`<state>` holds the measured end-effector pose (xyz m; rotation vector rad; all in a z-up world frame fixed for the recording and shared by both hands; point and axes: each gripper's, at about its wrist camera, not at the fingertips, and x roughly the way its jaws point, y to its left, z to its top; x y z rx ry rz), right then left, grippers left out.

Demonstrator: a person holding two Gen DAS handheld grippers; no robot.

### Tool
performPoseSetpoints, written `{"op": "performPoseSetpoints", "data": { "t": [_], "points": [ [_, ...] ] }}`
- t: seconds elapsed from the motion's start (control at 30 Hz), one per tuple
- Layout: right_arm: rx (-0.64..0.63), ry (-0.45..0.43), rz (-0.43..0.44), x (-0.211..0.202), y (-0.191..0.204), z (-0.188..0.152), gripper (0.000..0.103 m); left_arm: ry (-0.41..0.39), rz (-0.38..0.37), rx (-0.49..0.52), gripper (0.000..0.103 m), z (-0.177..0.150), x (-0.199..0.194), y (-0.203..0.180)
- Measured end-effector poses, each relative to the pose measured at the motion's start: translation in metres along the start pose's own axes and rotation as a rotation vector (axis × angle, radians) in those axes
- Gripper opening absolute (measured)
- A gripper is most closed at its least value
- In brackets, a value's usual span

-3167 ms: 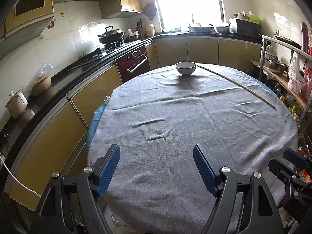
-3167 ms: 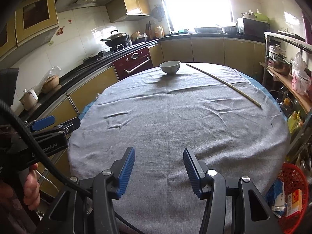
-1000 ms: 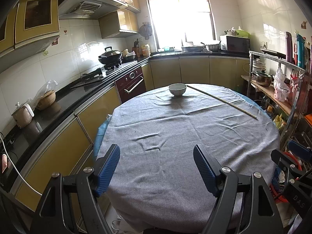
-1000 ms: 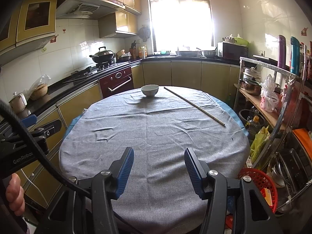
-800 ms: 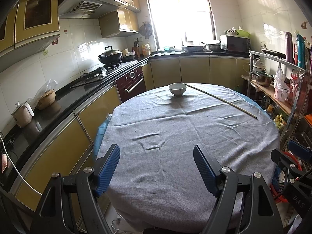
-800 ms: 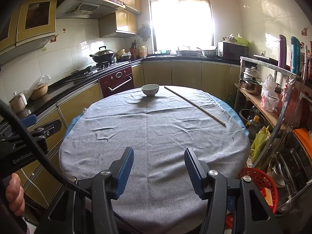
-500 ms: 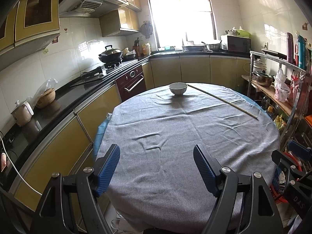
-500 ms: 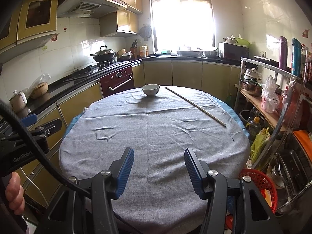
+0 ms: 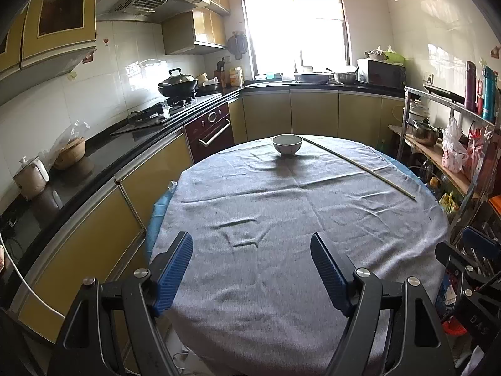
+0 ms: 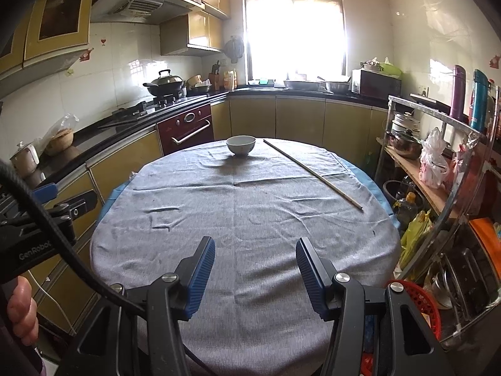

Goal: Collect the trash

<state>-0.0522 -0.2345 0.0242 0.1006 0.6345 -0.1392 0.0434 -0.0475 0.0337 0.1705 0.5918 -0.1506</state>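
Observation:
A round table with a grey cloth point(image 9: 281, 213) point(image 10: 250, 219) fills the middle of both views. A white bowl point(image 9: 286, 144) point(image 10: 240, 145) stands at its far side. A long thin wooden stick point(image 9: 360, 164) point(image 10: 313, 172) lies across the far right of the cloth. My left gripper point(image 9: 250, 269) is open and empty above the near edge of the table. My right gripper point(image 10: 255, 274) is open and empty above the near edge too. A red basket point(image 10: 416, 304) with packaging in it stands on the floor at the lower right. No loose trash shows on the cloth.
Kitchen counter with stove and wok point(image 9: 178, 84) runs along the left and back. A metal shelf rack point(image 10: 438, 172) with pots and bags stands right of the table. The left gripper also shows at the left edge of the right wrist view point(image 10: 47, 216).
Both grippers have drawn back and risen from the table over the last three seconds, so more of the kitchen shows. In the last second almost nothing has moved. Both stay open.

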Motion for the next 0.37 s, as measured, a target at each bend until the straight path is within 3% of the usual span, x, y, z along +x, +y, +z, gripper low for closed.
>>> {"op": "performPoseSetpoints", "data": {
  "t": [0.37],
  "points": [
    [0.013, 0.065, -0.007, 0.045, -0.001, 0.015, 0.058, 0.068, -0.014, -0.010, 0.079, 0.009, 0.052, 0.005]
  ]
}}
